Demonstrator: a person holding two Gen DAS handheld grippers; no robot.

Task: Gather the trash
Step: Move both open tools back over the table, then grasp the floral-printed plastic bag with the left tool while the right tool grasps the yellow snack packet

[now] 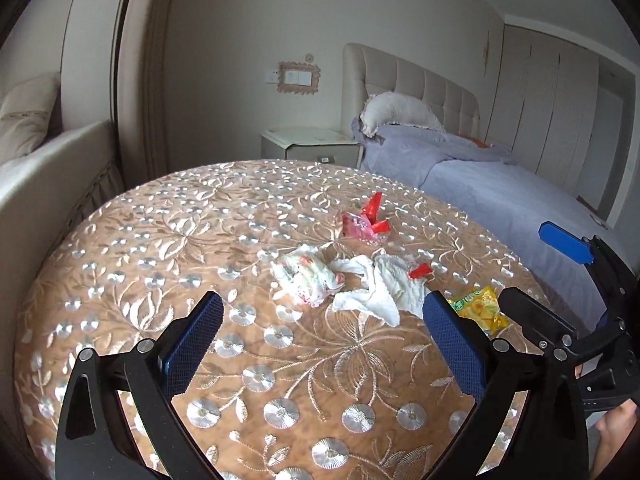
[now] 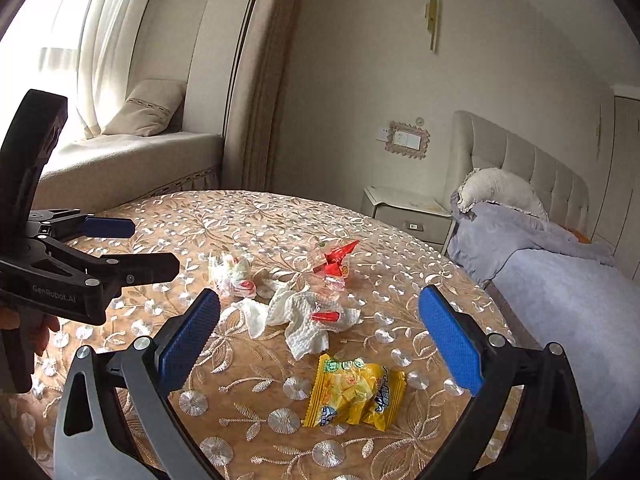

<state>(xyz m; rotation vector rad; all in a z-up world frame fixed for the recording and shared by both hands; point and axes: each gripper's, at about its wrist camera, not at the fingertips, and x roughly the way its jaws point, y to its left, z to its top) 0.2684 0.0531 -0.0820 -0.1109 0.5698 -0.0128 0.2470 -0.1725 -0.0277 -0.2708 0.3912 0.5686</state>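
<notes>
Left wrist view: the left tongs (image 1: 322, 322) are spread wide with nothing between the pads, hovering over the round tabletop (image 1: 132, 248). The trash sits just past the tips, mostly toward 12 to 1 o'clock. A crumpled printed wrapper (image 1: 306, 276) lies just beyond the gap, touching a white tissue (image 1: 376, 288) to its right. A small red scrap (image 1: 420, 271) rests on the tissue's far edge. Further out at 12 is a clear-and-red wrapper (image 1: 366, 222). A yellow packet (image 1: 478, 304) peeks out behind the right pad, at about 2 o'clock. The right tongs (image 1: 540, 270) come in from 3 o'clock, also apart and empty.

Right wrist view: the right tongs (image 2: 320, 316) are wide open, holding nothing. The yellow packet (image 2: 354, 392) lies flat on the tabletop (image 2: 400, 240) right between the two pads, a bit nearer the camera than the tips. The tissue (image 2: 298, 320) with the red scrap (image 2: 326, 316) is just beyond at 12, the printed wrapper (image 2: 232, 274) at 11, the clear-and-red wrapper (image 2: 334, 262) furthest out at 12. The left tongs (image 2: 154, 248) stick in from 9 o'clock, open and empty, near the printed wrapper but not touching it.
</notes>
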